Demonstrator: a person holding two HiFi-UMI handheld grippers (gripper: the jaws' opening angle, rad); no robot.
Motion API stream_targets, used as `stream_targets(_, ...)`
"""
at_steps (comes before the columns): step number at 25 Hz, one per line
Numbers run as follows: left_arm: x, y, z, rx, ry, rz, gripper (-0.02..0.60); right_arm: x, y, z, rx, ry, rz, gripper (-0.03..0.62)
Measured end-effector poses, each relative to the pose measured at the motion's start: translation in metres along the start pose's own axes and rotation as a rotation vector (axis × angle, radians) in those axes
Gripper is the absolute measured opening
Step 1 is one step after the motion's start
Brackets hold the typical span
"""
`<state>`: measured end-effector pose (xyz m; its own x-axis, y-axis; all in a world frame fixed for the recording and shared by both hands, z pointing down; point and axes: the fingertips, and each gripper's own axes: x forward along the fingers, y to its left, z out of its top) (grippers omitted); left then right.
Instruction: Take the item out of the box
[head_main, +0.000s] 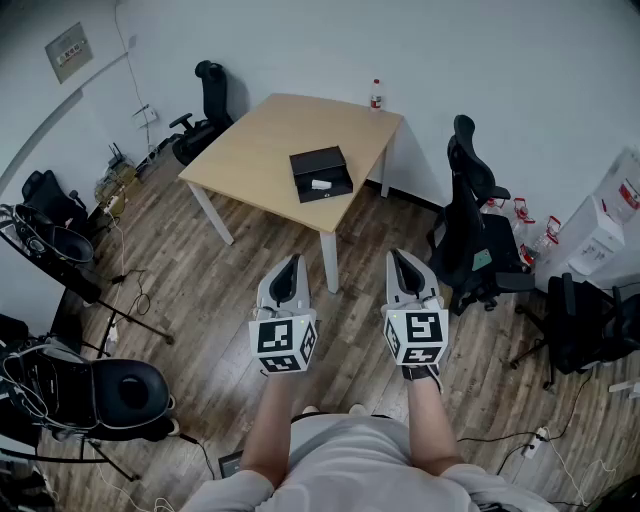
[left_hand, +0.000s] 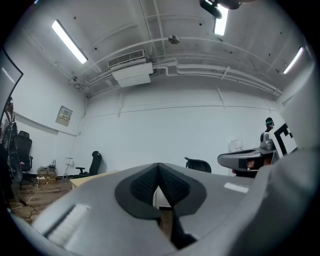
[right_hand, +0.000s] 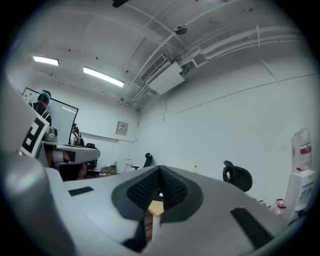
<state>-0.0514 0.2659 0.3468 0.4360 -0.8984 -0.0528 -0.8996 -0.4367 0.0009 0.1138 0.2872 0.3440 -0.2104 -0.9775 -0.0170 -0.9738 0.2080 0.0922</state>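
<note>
Standing well off the table (head_main: 262, 140), person is holding left gripper (head_main: 290, 262) & right gripper (head_main: 402, 256) closed, empty; white item (head_main: 320, 184) is lying in black box (head_main: 316, 160), untouched.

White item (head_main: 321, 184) in box (head_main: 320, 165) too small to ID — torso (head_main: 350, 462) cut off at btm.

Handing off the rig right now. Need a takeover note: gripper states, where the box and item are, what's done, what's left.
Left gripper: fingers shut, empty, held level.
Right gripper: fingers shut, empty, held level.
Black box: on the wooden table, toward the corner nearest the person and well ahead of both grippers. It looks open, with a small white item showing inside.
Done: nothing yet; neither gripper is at the box.
Left: step up to the table, open a gripper, grasp the white item and lift it out.
</note>
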Motion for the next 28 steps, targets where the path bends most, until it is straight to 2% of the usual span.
stream_targets(7, -0.001, -0.007, -0.005, -0.011, 0.017, 0.019, 0.005, -0.006, -0.009, 0.006, -0.020, -0.001, 0.024, 0.012)
stream_targets(12, 0.007, -0.002, -0.012, 0.023, 0.037, 0.045, 0.005, 0.002, -0.017, 0.007, -0.051, -0.016, 0.011, 0.012)
stream_targets(15, 0.016, 0.011, -0.016, 0.016, 0.042, 0.060, 0.006, 0.019, -0.017, -0.001, -0.011, -0.002, 0.011, 0.012)
stream_targets(19, 0.049, 0.032, -0.022, 0.015, 0.038, 0.068, 0.005, 0.055, -0.024, -0.012, 0.028, 0.004, 0.000, 0.012)
stream_targets(28, 0.166, 0.099, -0.017, 0.008, 0.025, 0.054, 0.005, 0.194, -0.035, -0.006, 0.036, -0.001, 0.023, 0.012)
